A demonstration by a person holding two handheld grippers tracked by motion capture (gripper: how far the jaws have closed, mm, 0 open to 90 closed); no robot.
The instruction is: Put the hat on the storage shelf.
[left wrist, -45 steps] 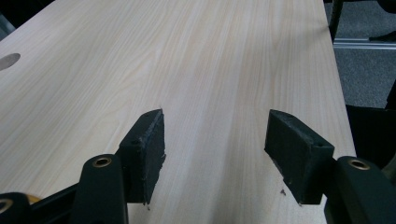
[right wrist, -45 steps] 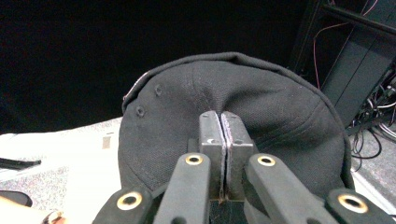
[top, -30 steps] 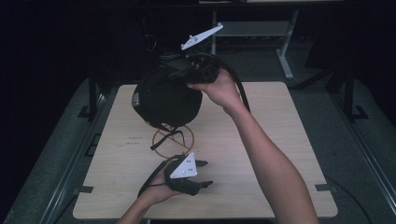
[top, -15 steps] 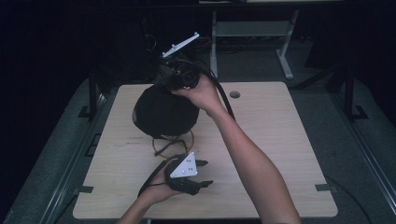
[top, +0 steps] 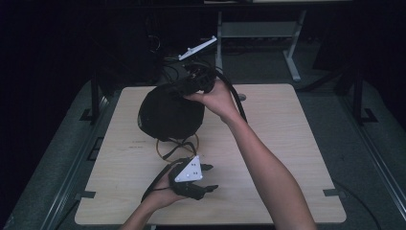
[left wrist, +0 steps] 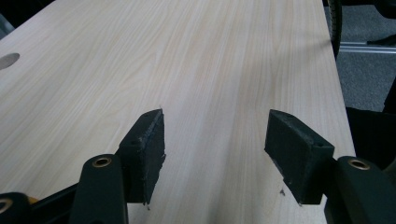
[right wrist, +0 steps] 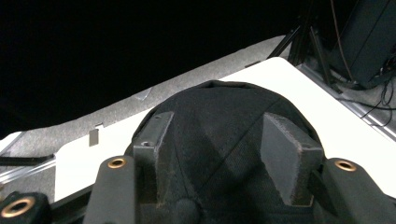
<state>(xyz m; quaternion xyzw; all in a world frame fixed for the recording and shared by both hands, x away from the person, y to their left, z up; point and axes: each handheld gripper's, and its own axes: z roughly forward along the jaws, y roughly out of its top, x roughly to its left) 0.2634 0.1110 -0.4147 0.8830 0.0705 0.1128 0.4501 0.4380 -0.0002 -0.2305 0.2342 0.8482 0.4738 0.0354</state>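
Cap: your black cap (top: 167,115) sits on the table (top: 297,143), toward 11 o'clock from its middle, crown up as far as the dark picture lets you tell. In the right gripper view the cap (right wrist: 224,135) lies just under the pads.

Right gripper: your right gripper (top: 184,86) hangs over the cap's far edge, at about 1 o'clock on it. Its jaws have just been opening and now stand moderately wide; the crown lies between them, but the pads do not press on it. I judge you have let go.

Left gripper: your left gripper (top: 208,178) rests low near the table's 6 o'clock edge, jaws wide with bare wood between them (left wrist: 215,140).

Cord: a thin loop of cord (top: 174,146) lies at 6 o'clock of the cap, between it and your left gripper. Whether it belongs to the cap you cannot tell from here.

Risk, snag: the cloth is soft and the pads are rough. If you lift straight away, a pad could catch a fold and drag the cap up or tip it.

Risk, slide: a sideways pull would push the cap toward the 11 o'clock edge, which is near.

Risk, cable: your right gripper's cable (top: 234,96) trails close past the cap at 3 o'clock; a wide swing could sweep it.

Risk, cord: moving your left gripper toward 12 o'clock could hook the loop.
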